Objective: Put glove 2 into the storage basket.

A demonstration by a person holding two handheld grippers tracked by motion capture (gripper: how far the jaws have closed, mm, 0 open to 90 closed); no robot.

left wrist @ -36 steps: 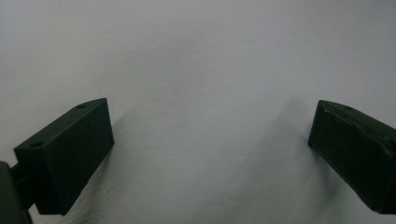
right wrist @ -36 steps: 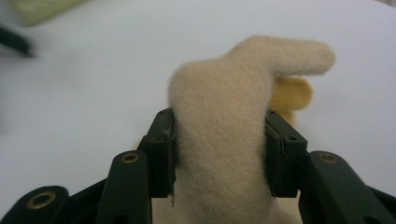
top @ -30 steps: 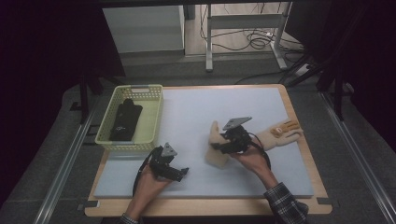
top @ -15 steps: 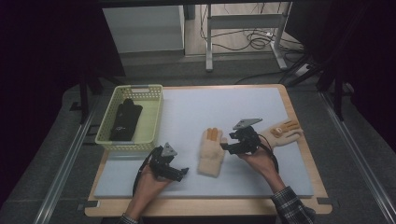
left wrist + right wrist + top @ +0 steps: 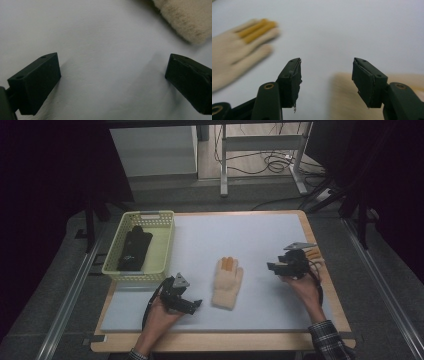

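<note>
A cream glove (image 5: pixel 227 282) with orange fingertips lies flat in the middle of the white mat (image 5: pixel 240 232). In the right gripper view it is at the left (image 5: pixel 237 57). A second cream glove (image 5: pixel 314 254) lies near the mat's right edge, partly hidden under my right hand. My right gripper (image 5: pixel 274 266) hovers just over it, open, with nothing between its fingers (image 5: pixel 325 75); the second glove's blurred cloth (image 5: pixel 344 97) is below them. My left gripper (image 5: pixel 194 304) rests low at the front left, open over bare mat (image 5: pixel 112 75), with the middle glove's cuff (image 5: pixel 180 17) just beyond.
A yellow mesh basket (image 5: pixel 162 250) stands at the mat's left edge with a black glove (image 5: pixel 134 249) inside. The mat lies on a wooden board (image 5: pixel 220 342). Behind the table are a table frame and cables on the floor.
My right gripper let go of the cream glove in the middle, which now lies flat, and moved right to the second glove. The left gripper stayed put.
</note>
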